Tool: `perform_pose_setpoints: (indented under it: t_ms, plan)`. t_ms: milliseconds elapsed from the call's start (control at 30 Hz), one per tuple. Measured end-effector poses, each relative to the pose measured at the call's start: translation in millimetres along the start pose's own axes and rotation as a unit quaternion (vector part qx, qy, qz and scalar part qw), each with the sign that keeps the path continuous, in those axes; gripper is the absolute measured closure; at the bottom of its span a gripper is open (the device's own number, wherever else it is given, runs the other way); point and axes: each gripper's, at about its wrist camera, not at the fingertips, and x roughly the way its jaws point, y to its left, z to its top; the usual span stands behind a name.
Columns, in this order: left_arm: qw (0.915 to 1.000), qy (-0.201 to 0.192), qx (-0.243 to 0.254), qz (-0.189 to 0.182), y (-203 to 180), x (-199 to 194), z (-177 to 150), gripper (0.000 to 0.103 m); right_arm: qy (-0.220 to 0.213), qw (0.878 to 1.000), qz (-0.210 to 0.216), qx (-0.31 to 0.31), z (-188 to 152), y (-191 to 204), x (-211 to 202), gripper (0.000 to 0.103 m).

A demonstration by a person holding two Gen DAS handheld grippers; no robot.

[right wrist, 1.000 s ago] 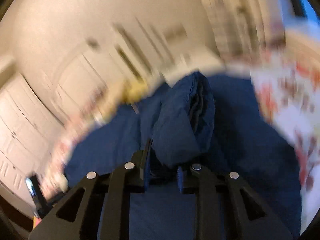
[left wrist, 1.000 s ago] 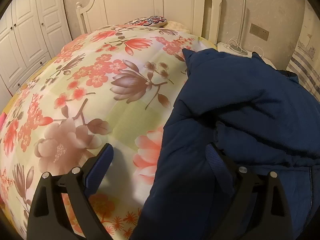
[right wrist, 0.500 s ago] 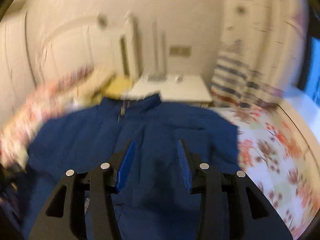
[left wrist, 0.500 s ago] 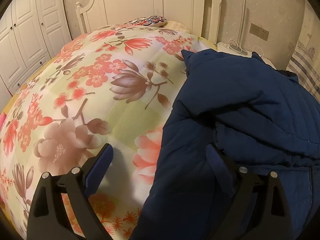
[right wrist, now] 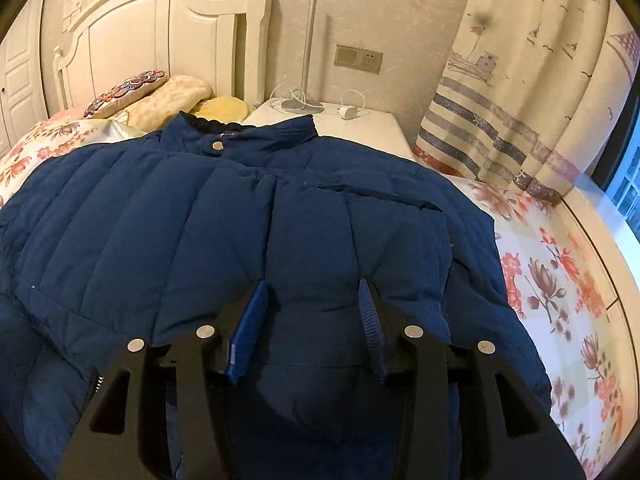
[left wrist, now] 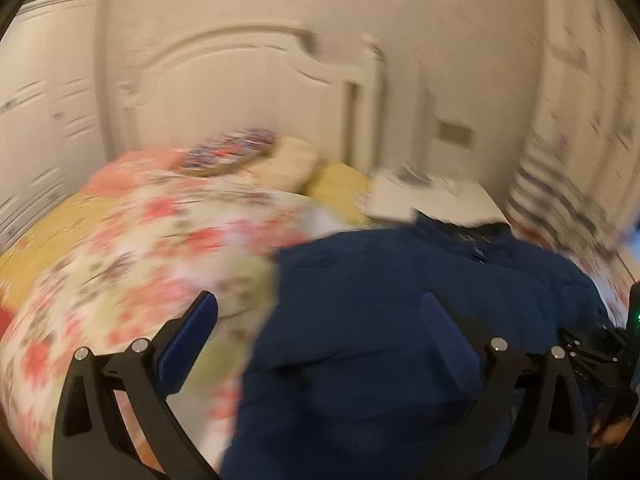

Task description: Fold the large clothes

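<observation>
jaws apart on both tools, navy jacket spread on the bed

left gripper (left wrist: 320, 320) stands at its widest, its jaws opening, blue pads far apart with nothing pressed between them; it hangs tilted downward over the left edge of the navy jacket (left wrist: 420, 300), one pad over the floral bedspread (left wrist: 140, 248), the other over the cloth. that view is blurred. right gripper (right wrist: 314, 304) is narrower, its jaws opening, the pads either side of a puffed fold at the lower centre of the frame without squeezing it; whether they brush the fabric i cannot tell. it points down along the jacket toward the collar (right wrist: 248, 132) at upper centre. the jacket lies front up across the bed, collar toward the pillows (right wrist: 160, 92) and white headboard (right wrist: 160, 28).
</observation>
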Motion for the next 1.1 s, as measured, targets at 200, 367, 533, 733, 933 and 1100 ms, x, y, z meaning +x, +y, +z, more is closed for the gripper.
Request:
perform_pose_setpoints:
  t_ms: [200, 367, 533, 733, 933, 1100]
  plan:
    - [0.9911, 0.131, 0.019, -0.008, -23, 99, -23, 0.002, 0.0, 1.0, 0.006, 0.005, 0, -2, 0, 0.065]
    - [0.9916, 0.126, 0.031, 0.0, -23, 97, -26, 0.003, 0.001, 1.0, 0.012, 0.008, 0, -3, 0, 0.064]
    - [0.9968, 0.065, 0.047, -0.002, -36, 80, 22, 0.002, 0.001, 1.0, 0.013, 0.008, 0, -4, 0, 0.064]
    - [0.9851, 0.163, 0.055, 0.009, -56, 154, 28, 0.002, 0.001, 1.0, 0.014, 0.009, 0, -4, 0, 0.063]
    - [0.9879, 0.149, 0.043, 0.0, -47, 166, 11, 0.002, 0.0, 1.0, 0.02, 0.013, -1, -3, 1, 0.063]
    - [0.9955, 0.093, 0.012, -0.019, -41, 101, 9, 0.002, 0.001, 1.0, 0.024, 0.017, -1, -5, 1, 0.063]
